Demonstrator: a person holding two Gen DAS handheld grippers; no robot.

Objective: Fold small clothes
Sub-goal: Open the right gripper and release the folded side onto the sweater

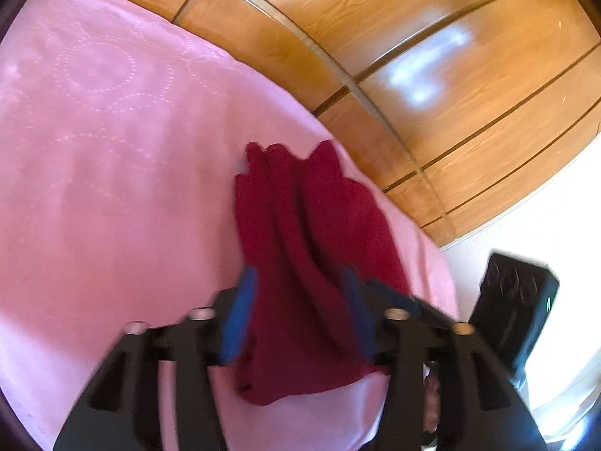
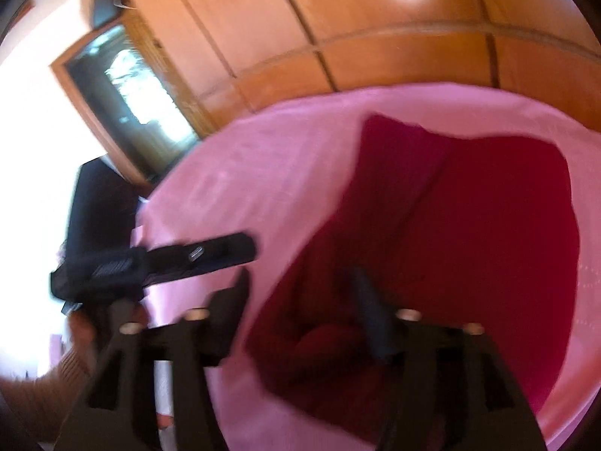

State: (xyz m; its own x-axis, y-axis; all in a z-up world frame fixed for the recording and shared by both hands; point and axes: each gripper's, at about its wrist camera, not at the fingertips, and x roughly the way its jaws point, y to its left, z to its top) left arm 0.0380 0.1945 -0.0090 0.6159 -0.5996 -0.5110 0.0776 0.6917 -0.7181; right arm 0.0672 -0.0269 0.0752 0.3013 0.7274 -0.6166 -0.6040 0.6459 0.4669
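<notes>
Two handheld grippers point down at a dark red garment point(image 1: 300, 233) lying on a pink bedspread point(image 1: 112, 150) stitched with dotted circles. From your left wrist view, your left gripper point(image 1: 296, 315) has its jaws standing apart, blue pads point(image 1: 240, 315) on either side of the bunched red fabric; the cloth runs between them in long folds, but the pads do not seem to press on it, so the claw reads as released. The garment stretches away from you towards the far edge of the bed, near the wood-panelled wardrobe point(image 1: 432, 75) behind it. A black device point(image 1: 514, 308) shows at the right edge, off the bed. From your right wrist view, your right gripper point(image 2: 300, 308) also has its jaws spread and grips nothing: one finger sits over the pink spread, the other over the crumpled near part of the red garment point(image 2: 469, 233). That garment lies wide and loose across the right half of the bed. Your left gripper point(image 2: 225, 251) appears there as a blurred black bar at the left, above the bedspread point(image 2: 233, 173). A framed mirror or glass door point(image 2: 127, 101) stands to the left of the wardrobe point(image 2: 375, 18).
</notes>
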